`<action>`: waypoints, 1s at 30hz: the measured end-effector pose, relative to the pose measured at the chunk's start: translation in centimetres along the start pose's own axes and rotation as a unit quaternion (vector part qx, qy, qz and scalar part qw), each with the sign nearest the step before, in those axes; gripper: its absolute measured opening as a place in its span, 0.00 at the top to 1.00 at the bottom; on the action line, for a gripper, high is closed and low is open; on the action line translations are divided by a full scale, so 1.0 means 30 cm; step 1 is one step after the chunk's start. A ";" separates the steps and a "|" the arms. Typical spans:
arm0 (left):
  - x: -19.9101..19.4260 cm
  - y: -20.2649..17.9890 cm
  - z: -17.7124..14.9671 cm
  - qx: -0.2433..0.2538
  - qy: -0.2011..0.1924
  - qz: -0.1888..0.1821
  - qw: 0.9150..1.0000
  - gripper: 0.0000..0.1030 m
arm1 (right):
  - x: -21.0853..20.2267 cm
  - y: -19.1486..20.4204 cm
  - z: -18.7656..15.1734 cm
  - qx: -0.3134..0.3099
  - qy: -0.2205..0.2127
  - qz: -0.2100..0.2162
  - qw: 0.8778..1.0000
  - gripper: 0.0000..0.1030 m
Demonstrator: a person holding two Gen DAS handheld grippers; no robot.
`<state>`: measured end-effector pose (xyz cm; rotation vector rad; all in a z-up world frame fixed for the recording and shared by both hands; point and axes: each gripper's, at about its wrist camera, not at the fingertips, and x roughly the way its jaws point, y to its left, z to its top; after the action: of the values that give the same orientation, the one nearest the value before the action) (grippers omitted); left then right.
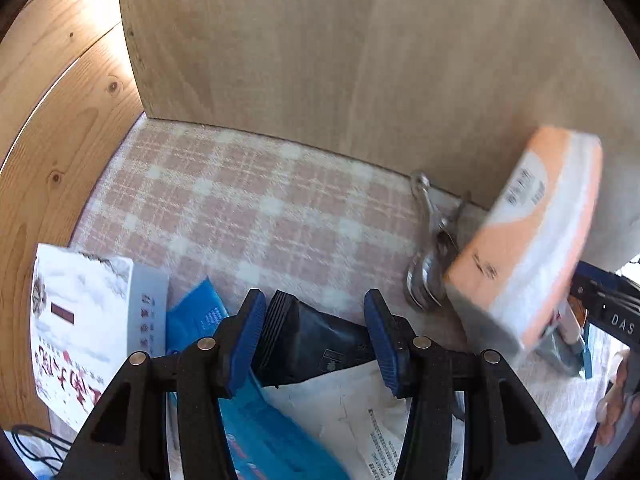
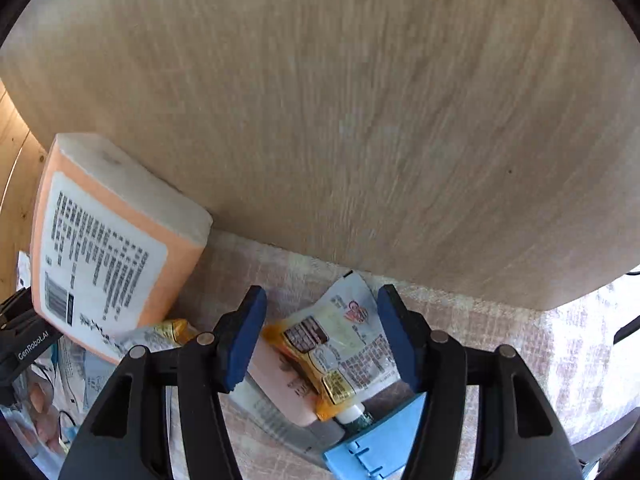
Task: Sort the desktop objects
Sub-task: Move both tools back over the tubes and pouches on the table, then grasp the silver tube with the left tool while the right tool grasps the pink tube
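Left wrist view: left gripper open over a black pouch — pick pending. Right gripper open over a sachet — lower, then close.

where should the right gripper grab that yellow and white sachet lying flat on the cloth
Across the sachet's flat middle, coming straight down from above. It lies flat between the open right gripper's fingers, its capped spout toward the camera. The body looks thin and soft, so pinching its long side edges probably holds better than the spout.
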<state>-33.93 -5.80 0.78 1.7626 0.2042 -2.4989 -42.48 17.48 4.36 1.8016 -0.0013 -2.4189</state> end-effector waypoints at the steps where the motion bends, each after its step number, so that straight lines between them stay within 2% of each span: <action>1: -0.009 -0.018 -0.033 0.003 -0.003 -0.006 1.000 0.53 | -0.002 -0.002 -0.019 -0.007 0.008 -0.001 1.000 0.47; 7: -0.057 -0.151 -0.246 0.029 -0.006 -0.029 0.999 0.53 | -0.058 -0.052 -0.223 -0.037 0.021 0.018 0.999 0.48; 11: -0.087 -0.272 -0.404 0.085 0.005 -0.043 0.995 0.52 | -0.107 -0.087 -0.409 -0.065 0.024 0.021 0.997 0.48; 14: -0.104 -0.332 -0.493 0.117 0.025 -0.056 0.991 0.52 | -0.139 -0.113 -0.533 -0.089 0.042 0.023 0.995 0.48; 16: -0.115 -0.345 -0.531 0.118 0.051 -0.078 0.989 0.57 | -0.162 -0.137 -0.594 -0.098 0.065 0.029 0.993 0.49; 18: -0.135 -0.329 -0.549 0.100 0.057 -0.088 0.990 0.59 | -0.203 -0.174 -0.636 -0.088 0.073 0.061 0.992 0.49; 20: -0.157 -0.305 -0.541 0.077 0.051 -0.086 0.992 0.59 | -0.253 -0.216 -0.647 -0.063 0.059 0.086 0.993 0.49; 24: -0.174 -0.288 -0.505 0.031 0.054 -0.094 0.994 0.59 | -0.321 -0.260 -0.617 -0.026 0.017 0.107 0.994 0.49; 26: -0.167 -0.302 -0.495 0.018 0.056 -0.096 0.994 0.59 | -0.324 -0.261 -0.553 -0.015 0.001 0.118 0.993 0.49; 30: -0.136 -0.353 -0.495 -0.004 0.065 -0.127 0.990 0.59 | -0.283 -0.225 -0.388 -0.010 0.006 0.152 0.988 0.49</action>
<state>-20.21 6.87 0.40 2.0142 0.4753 -2.5414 -29.66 25.90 8.59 1.6674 -0.2320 -2.1881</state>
